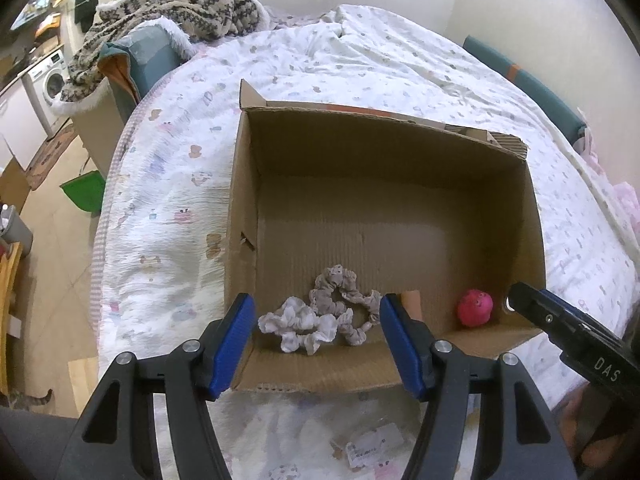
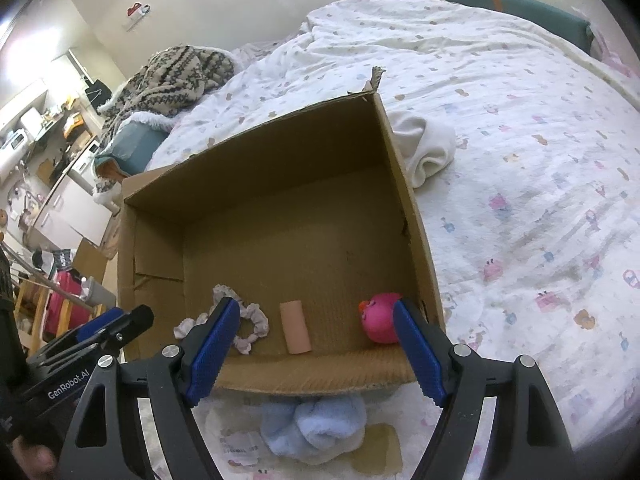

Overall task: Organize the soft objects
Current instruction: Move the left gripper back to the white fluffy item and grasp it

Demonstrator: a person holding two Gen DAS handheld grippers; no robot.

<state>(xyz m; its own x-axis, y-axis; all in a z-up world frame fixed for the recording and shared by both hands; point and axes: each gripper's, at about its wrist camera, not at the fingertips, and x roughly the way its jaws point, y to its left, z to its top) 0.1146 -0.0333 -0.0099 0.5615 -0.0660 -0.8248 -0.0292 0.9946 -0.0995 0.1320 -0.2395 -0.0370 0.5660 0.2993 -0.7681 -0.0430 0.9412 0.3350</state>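
Scrunchies (image 1: 320,316), tube (image 2: 295,327) and ball (image 2: 381,318) lie inside box (image 1: 384,148).

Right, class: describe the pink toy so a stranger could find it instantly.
Start at the open cardboard box on the bed. Look in its near right corner: the pink ball sits there, round and bright, unlike the pale scrunchies and peach tube beside it.

Soft, even indoor light, slightly warm — no harsh glare anywhere. Heavy fisheye bending in both views, with black vignetting in the corners. Shaded along the inner walls of the cardboard box (image 1: 384,208), brighter on its floor, where a smudged, hazy patch sits in the left wrist view. Washed out pale on the bedspread (image 2: 520,128) — prints still legible. Soft and smeared toward the rims, sharpest mid-frame.
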